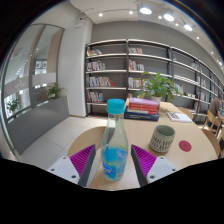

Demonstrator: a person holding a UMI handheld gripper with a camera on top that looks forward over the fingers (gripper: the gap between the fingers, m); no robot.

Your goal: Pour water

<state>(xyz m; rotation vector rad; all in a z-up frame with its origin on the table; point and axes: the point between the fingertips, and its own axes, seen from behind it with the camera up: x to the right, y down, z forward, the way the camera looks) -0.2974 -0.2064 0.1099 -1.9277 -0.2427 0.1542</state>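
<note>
A clear water bottle [114, 135] with a light blue cap and a blue label stands upright on the round wooden table [190, 150]. It stands between the fingers of my gripper [114, 152], with a narrow gap at each side. The gripper is open, with the purple pads [83, 158] flanking the bottle's lower half. A green mug [163, 141] with a pink rim stands on the table just ahead of the right finger, to the right of the bottle.
A stack of books [143, 108] and a potted plant [158, 86] sit at the table's far side, with a white object [180, 116] to their right. Bookshelves [110, 75] line the back wall. A chair [213, 125] stands at the right.
</note>
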